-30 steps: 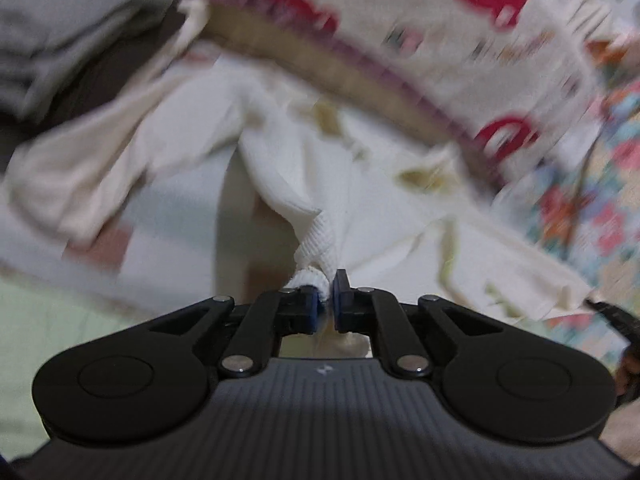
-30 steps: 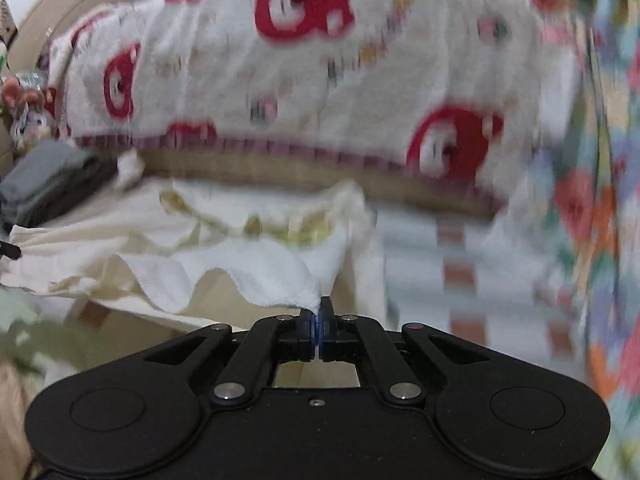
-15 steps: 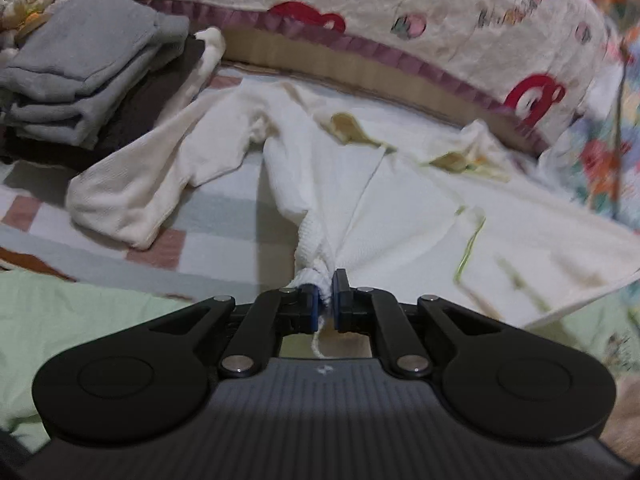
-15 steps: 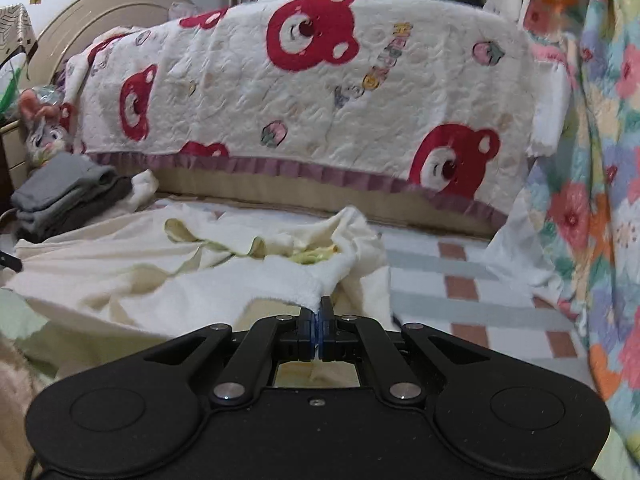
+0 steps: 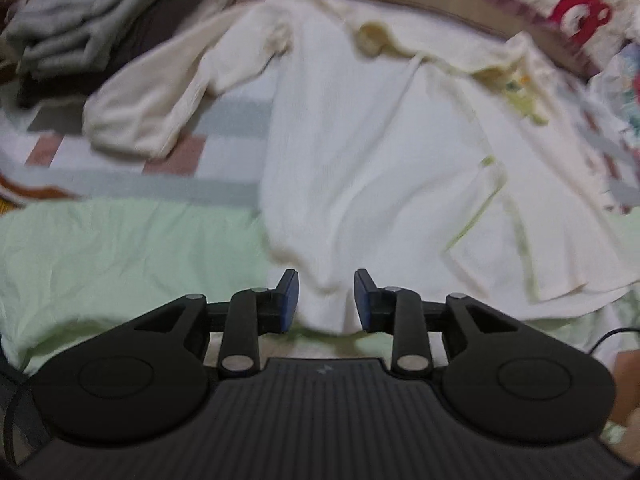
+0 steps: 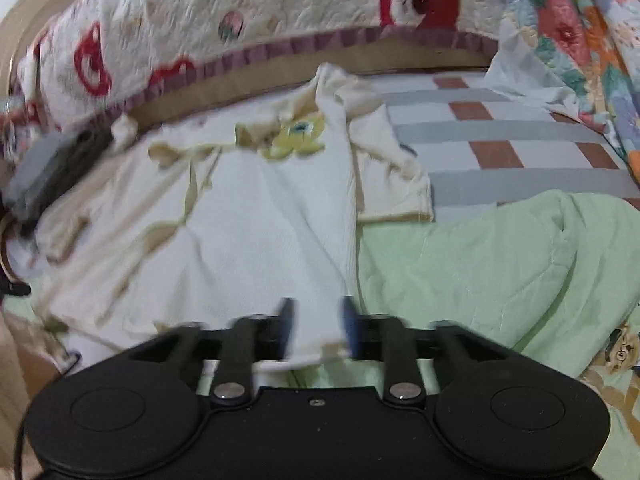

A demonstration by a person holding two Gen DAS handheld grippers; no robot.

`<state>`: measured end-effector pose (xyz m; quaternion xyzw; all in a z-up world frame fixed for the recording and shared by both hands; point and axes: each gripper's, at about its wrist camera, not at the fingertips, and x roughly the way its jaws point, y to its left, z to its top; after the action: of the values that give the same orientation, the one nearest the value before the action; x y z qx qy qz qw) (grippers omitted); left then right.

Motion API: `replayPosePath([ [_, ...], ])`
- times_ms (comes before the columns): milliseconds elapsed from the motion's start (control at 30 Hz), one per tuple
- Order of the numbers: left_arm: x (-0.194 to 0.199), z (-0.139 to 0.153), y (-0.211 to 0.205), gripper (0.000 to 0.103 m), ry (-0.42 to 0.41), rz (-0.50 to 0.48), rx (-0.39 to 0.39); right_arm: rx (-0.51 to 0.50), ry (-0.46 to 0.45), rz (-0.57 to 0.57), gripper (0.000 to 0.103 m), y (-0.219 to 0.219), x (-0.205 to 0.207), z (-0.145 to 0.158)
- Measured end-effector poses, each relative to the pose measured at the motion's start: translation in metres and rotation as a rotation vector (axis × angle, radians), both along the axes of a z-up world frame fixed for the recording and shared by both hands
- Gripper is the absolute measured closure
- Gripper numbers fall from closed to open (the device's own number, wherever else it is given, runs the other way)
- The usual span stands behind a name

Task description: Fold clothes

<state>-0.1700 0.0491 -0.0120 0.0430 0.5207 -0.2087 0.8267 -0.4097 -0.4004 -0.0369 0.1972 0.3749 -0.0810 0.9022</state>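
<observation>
The cream garment (image 5: 360, 152) lies spread across the bed, its hem over the green blanket (image 5: 120, 248) at the near edge; the left gripper (image 5: 326, 296) and right gripper (image 6: 316, 326) are both opening, hem cloth between the parted jaws but unpressed. Each should back straight off without dragging the hem. The folded grey stack (image 5: 76, 12) sits near the sleeve (image 5: 152, 104) at the left side, the bear quilt (image 6: 240, 12) along the far edge.

Cream shirt (image 5: 380, 140), mint-green blanket (image 5: 120, 248)
</observation>
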Motion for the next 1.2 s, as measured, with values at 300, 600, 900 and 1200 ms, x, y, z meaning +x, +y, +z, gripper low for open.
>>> replayPosePath([
  [300,0.002,-0.022,-0.107,0.055,-0.021,-0.172,-0.069,0.124,-0.066,0.028,0.062,-0.007,0.009,-0.02],
  [600,0.02,-0.075,-0.161,0.038,0.031,-0.235,0.048,0.152,-0.067,0.405,0.06,0.053,0.081,-0.027],
  [900,0.015,-0.083,-0.167,0.079,0.042,-0.375,0.062,0.161,0.067,0.702,0.046,0.126,0.152,-0.062],
  [1200,0.009,-0.079,-0.153,0.067,0.055,-0.351,-0.001,0.123,0.113,0.664,0.048,0.135,0.154,-0.079],
])
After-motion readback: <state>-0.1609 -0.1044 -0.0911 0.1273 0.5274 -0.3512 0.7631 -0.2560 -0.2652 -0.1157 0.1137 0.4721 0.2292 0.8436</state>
